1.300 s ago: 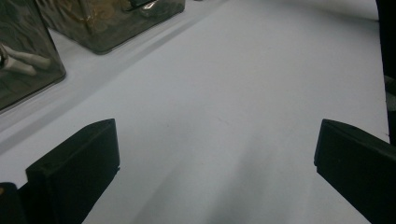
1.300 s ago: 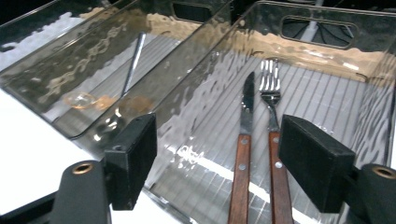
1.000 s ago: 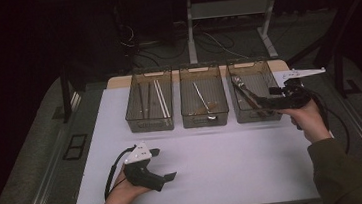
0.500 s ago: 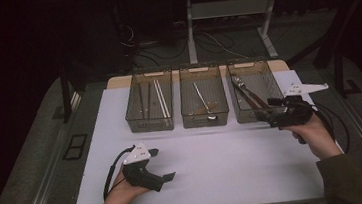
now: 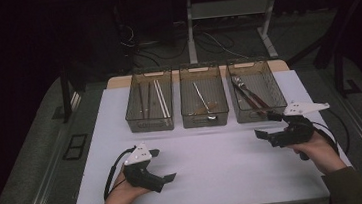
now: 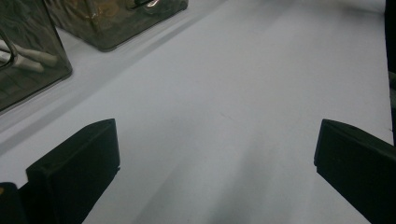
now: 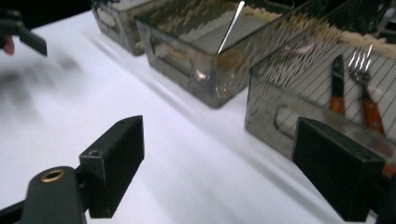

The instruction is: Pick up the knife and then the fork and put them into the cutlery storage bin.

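Fork [image 7: 362, 70] and knife [image 7: 337, 84], orange-handled, lie in the right bin [image 5: 275, 108], long axes running near-to-far, slightly slanted. Right gripper [image 5: 267, 126] hovers just in front of that bin's near wall, jaws spread wide, empty; the nearer hand by far. Middle bin [image 5: 206, 122] holds a spoon [image 5: 202, 100]; left bin [image 5: 136, 124] holds pale sticks, probably chopsticks [image 5: 159, 98]. Left gripper [image 5: 162, 166] rests low on the white table [image 5: 216, 179], well apart from the bins, jaws likewise parted. Handle ends are cut off behind the bin wall; the dim light blurs detail.
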Motion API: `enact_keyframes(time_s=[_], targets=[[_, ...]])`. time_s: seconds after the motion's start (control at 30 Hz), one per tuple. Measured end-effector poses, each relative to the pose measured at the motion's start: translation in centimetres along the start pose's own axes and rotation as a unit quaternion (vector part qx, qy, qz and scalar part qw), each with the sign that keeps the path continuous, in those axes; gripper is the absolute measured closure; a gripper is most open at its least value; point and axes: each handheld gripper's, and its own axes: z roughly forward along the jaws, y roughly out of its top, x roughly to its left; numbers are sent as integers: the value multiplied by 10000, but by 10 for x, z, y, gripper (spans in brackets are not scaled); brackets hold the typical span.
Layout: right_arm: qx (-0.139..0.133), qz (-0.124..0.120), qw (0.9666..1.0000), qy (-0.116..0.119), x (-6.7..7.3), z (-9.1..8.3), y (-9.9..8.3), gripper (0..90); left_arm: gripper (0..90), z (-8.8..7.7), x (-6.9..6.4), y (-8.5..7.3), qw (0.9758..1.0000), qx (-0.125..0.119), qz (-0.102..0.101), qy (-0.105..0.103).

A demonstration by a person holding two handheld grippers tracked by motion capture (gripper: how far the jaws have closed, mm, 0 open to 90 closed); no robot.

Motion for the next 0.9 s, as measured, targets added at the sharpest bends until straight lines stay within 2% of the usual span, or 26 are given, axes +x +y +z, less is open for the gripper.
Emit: enact_keyframes(time_s=[0.7,0.9], targets=[[265,-170,9994,151,20,1,-41,170,0,1,0,0,10000,24,-11,6],[290,-151,9993,199,21,-2,-49,170,0,0,0,0,10000,20,-12,13]])
